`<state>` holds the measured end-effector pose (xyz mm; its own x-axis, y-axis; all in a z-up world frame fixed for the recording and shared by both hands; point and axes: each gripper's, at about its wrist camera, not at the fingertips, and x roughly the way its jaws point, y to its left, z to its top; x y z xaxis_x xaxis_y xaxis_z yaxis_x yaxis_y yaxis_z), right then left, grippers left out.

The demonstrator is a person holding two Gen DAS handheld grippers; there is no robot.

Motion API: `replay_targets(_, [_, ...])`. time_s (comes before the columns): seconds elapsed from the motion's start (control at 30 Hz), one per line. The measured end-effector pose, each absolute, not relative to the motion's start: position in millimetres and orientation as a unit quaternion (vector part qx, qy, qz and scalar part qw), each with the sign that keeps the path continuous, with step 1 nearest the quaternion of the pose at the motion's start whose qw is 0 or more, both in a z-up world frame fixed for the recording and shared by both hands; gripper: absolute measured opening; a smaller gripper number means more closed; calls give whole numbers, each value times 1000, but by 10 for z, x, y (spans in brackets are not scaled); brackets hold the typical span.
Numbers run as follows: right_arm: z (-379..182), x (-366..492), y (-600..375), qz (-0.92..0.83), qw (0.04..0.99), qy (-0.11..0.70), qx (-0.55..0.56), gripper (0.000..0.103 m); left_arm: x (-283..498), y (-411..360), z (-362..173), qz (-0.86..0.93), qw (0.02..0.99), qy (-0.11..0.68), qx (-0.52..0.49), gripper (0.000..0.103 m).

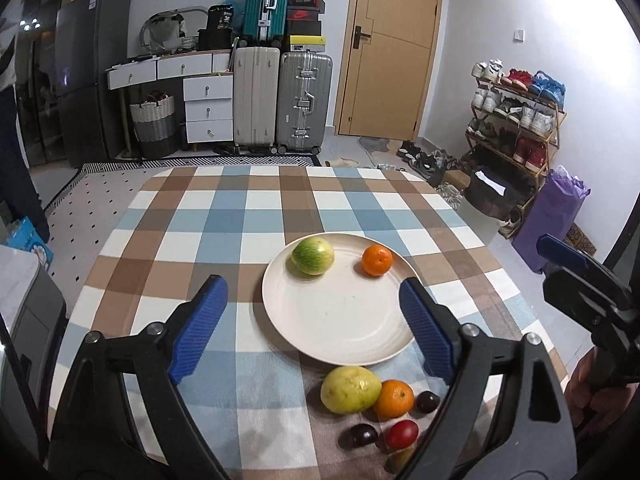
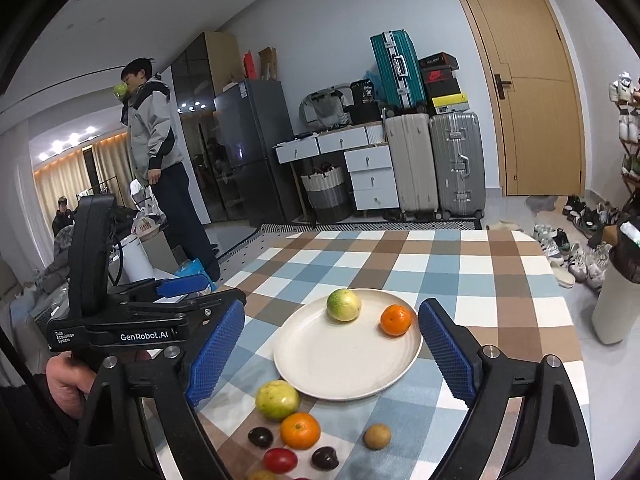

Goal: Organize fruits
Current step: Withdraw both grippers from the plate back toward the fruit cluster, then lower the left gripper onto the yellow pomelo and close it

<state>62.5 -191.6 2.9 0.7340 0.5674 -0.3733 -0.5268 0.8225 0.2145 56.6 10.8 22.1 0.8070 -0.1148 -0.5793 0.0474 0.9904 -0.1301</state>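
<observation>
Both sets of jaws stand wide apart and hold nothing. The left gripper (image 1: 313, 300) hangs above the checked tabletop (image 1: 208, 216), and the plate (image 1: 340, 320) lies mostly between its jaws, just past the pad tips. On the plate's far side sit a green fruit (image 1: 313, 256) and a small orange (image 1: 377, 260), apart from each other, both beyond the jaws.

Nearer than the plate, low between the jaws, lies a cluster on the cloth: a yellow fruit (image 1: 350, 389) touching a second orange (image 1: 394, 398), a dark plum (image 1: 428, 401) just beside that, then another dark plum (image 1: 359, 436) and a red fruit (image 1: 401, 434) closest in.

The right gripper (image 2: 332, 344) frames the same plate (image 2: 344, 364) between its pads, with the green fruit (image 2: 343, 305) and orange (image 2: 395, 320) at the far rim. Below the plate, between these jaws, a brown fruit (image 2: 377, 436) lies apart from the cluster, toward the right pad. A hand (image 2: 68, 376) grips the left tool beside the right gripper's left pad.
</observation>
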Motion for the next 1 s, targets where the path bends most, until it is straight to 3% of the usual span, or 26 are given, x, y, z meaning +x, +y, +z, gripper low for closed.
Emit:
replay_targets(0.17, [-7,531,-1958,289,932,213,53,94,423,86,152,-43,947,313,-53,87])
replay_targets(0.33, [-87,441,-1999,280,934,216,53,95,289,155,45,-39,943,320,-79,100])
replay_targets(1.0, [-494,338,-2141,260,930,250,71,95,154,170,-551,-32,923,368,-108,102])
